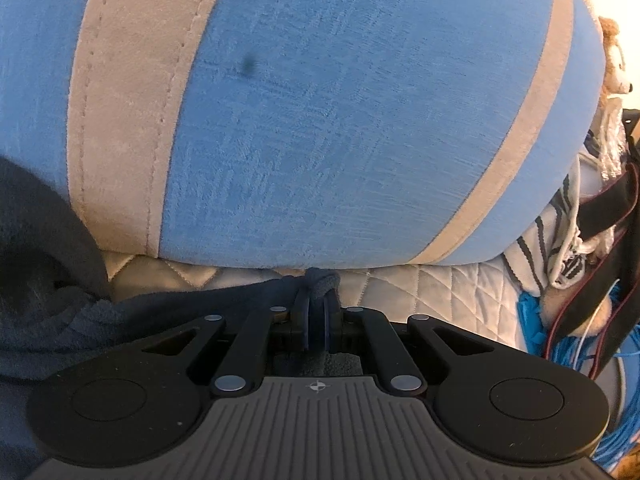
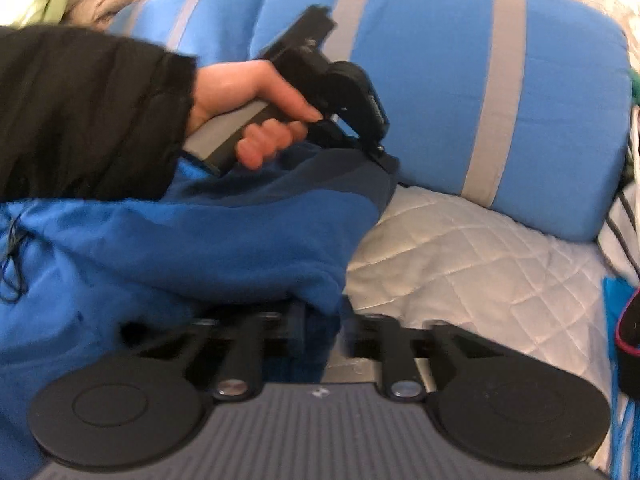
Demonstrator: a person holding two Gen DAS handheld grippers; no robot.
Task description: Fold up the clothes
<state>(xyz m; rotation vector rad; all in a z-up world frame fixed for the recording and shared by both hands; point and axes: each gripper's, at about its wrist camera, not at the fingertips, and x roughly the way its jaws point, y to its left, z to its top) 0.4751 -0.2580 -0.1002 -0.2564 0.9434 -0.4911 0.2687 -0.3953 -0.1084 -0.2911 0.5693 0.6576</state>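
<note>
- Blue fleece garment (image 2: 168, 248) is spread on a white quilted cover (image 2: 472, 256), in front of a blue pillow (image 2: 432, 80) with grey stripes.
- A bunched corner of the garment is pinched between the closed fingers of the left gripper (image 1: 318, 312), just before the pillow.
- The left gripper is held by a hand (image 2: 256, 116) in a black sleeve (image 2: 88, 112).
- The right gripper (image 2: 324, 332) is blurred at the garment's edge; its grip cannot be told.
</note>
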